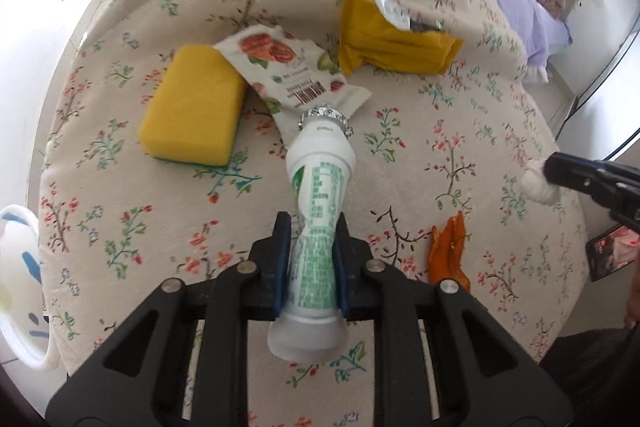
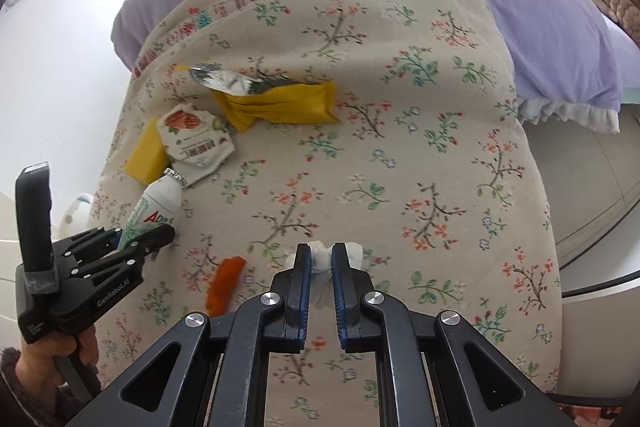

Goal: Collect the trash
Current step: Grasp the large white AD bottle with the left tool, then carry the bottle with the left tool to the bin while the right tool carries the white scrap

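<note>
A small white bottle (image 1: 320,195) with green print and a foil top lies on the floral cloth (image 1: 400,163). My left gripper (image 1: 311,227) is shut on its squeezed middle; it shows in the right wrist view as the left gripper (image 2: 140,239) on the bottle (image 2: 158,203). My right gripper (image 2: 321,255) is shut on a wad of white tissue (image 2: 322,259), seen at the right edge of the left wrist view as tissue (image 1: 538,185). An orange peel (image 1: 446,251) lies between the two grippers, also peel (image 2: 224,283).
A yellow sponge (image 1: 194,103), a white floral snack wrapper (image 1: 292,75) and a torn yellow foil-lined wrapper (image 1: 384,35) lie further back on the cloth. A white container (image 1: 20,287) stands at the left edge. A lilac blanket (image 2: 540,27) lies beyond.
</note>
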A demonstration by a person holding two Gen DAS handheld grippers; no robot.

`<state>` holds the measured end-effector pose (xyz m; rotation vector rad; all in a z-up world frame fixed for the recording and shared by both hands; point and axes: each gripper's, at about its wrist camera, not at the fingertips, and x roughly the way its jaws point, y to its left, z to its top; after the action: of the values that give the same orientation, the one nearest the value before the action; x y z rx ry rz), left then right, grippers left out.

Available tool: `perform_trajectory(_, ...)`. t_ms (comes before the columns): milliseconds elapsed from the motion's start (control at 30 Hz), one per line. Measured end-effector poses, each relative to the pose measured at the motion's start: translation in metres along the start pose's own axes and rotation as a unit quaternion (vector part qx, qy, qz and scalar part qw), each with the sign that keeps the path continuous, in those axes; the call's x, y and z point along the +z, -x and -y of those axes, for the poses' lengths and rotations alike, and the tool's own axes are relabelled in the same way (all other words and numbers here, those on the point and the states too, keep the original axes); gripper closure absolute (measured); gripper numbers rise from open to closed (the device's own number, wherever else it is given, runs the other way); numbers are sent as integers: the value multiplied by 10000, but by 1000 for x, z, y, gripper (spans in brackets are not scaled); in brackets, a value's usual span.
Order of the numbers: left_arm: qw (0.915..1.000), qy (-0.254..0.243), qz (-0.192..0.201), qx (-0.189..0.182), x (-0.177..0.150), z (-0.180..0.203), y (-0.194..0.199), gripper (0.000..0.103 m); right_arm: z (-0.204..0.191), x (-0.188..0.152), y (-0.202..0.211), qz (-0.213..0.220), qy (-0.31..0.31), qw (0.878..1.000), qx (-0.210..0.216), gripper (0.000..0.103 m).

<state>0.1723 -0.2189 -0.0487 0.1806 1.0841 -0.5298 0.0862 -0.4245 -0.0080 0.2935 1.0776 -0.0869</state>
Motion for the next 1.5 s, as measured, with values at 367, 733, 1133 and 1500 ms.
perform_trajectory(367,9995,217,176,162,-14,-46,38,81,-42,4,-2,15,270,9996,107,92)
perform_trajectory(733,9968,650,273,385,-27,-81,57,81,-104,3,-9,-19,687,9971,340,92)
perform_trajectory(1133,9903,1192,382,596,-50,-134,82,81,-178,-1,-13,-33,1138,9908,737,92)
perform_trajectory(1500,9782,1862,387,833,-79,-191,98,81,-231,-4,-22,-117,1318,9852,1087,92)
